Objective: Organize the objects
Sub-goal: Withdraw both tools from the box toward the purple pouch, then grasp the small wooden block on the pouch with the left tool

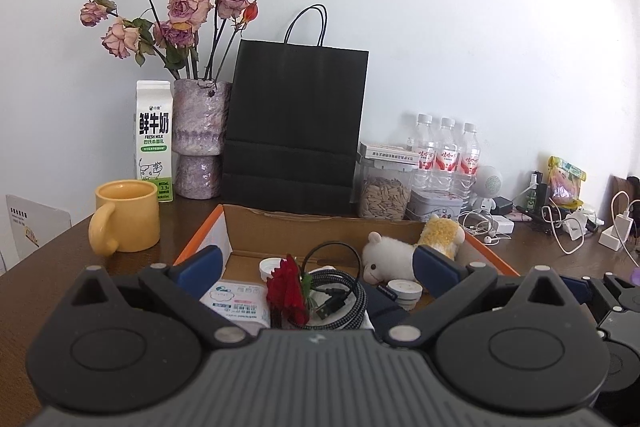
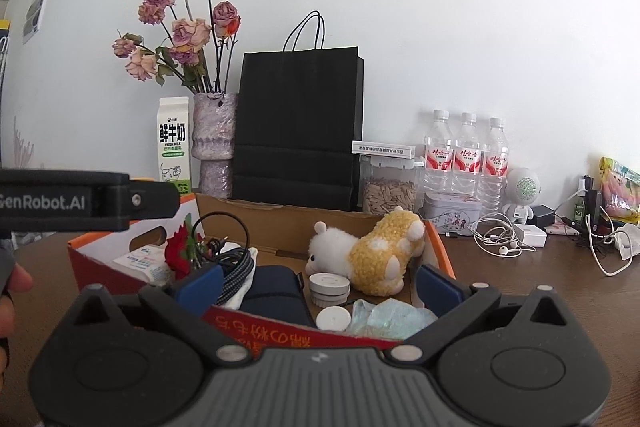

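Jaws of both grippers gape empty above the cardboard box (image 2: 276,223), the plush sheep (image 2: 372,255) seemingly just ahead.

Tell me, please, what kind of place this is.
Probably a home or dorm desk: a dark wooden table against a white wall, with dried pink roses in a purple vase, a white milk carton and tangled white charger cables.

The black left gripper with blue pads (image 1: 318,265) holds its jaws spread wide, nothing between them. The matching black right gripper (image 2: 318,285) is likewise spread and empty, level beside it. A bare fingertip (image 2: 14,281) shows at the right view's left edge.
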Tool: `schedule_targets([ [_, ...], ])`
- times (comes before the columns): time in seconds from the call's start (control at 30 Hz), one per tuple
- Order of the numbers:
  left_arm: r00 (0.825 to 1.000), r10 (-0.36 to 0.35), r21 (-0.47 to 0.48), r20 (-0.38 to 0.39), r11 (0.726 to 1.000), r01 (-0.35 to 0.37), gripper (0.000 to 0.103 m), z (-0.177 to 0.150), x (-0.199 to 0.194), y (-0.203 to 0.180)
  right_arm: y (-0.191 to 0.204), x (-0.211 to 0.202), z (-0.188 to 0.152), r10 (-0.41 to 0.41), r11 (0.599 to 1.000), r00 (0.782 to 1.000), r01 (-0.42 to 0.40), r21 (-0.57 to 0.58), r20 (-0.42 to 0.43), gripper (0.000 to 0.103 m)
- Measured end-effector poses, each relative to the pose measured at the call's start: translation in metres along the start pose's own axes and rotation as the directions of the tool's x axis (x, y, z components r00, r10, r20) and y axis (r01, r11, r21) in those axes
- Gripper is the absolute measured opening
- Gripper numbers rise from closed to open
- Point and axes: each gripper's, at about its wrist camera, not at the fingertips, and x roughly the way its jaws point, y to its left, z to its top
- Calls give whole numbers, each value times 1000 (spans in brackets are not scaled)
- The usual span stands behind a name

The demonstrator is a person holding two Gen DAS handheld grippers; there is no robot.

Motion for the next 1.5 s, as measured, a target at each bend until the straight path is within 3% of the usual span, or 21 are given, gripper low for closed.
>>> schedule_targets([
  [0.37,997,-39,-13,-73,999,38,103,-5,-33,6,-2,-33,-15,25,1000,998,-25,16,-62,103],
  [0.63,990,-18,15,-143,1000,21,103,-13,-50,12,-3,-43,-23,32,999,992,-29,21,-120,103],
  [1.17,951,-14,150,-308,987,63,103,-50,-71,5,4,-65,-39,39,999,975,-40,-2,-221,103],
  [1.4,941,-49,201,-334,972,122,83,-65,-70,-9,-1,-73,-43,33,999,971,-30,17,-239,103],
  [1.5,940,-68,211,-333,967,145,82,-68,-67,-14,-2,-75,-44,34,999,969,-30,22,-243,103],
])
